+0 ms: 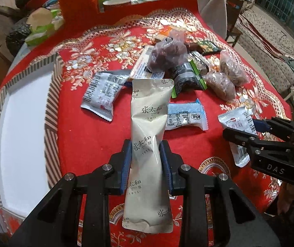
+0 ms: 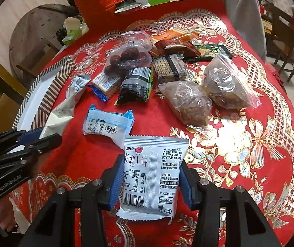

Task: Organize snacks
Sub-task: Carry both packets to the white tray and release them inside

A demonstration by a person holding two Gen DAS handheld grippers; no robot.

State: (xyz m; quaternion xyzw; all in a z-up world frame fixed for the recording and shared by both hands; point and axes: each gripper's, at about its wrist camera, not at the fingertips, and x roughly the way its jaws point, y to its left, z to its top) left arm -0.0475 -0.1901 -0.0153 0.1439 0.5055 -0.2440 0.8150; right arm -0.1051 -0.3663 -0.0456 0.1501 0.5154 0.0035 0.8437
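My left gripper (image 1: 145, 154) is shut on a long beige pouch (image 1: 149, 127) and holds it above the red tablecloth (image 1: 97, 135). It also shows at the left of the right wrist view (image 2: 41, 138), with the pouch (image 2: 60, 115) sticking out. My right gripper (image 2: 150, 166) is shut on a silver strawberry snack packet (image 2: 155, 177); the packet shows in the left wrist view too (image 1: 237, 123). A striped tray (image 1: 23, 107) with a white inside lies left of my left gripper. A pile of snacks sits mid-table.
In the pile: a light blue packet (image 2: 107, 125), a bag of red dates (image 2: 126, 59), a black-and-green packet (image 2: 136, 84), two clear bags of brown snacks (image 2: 190, 100), dark and orange packets (image 2: 173, 41). A silver packet (image 1: 101, 96) lies by the tray. Chairs and clutter stand behind.
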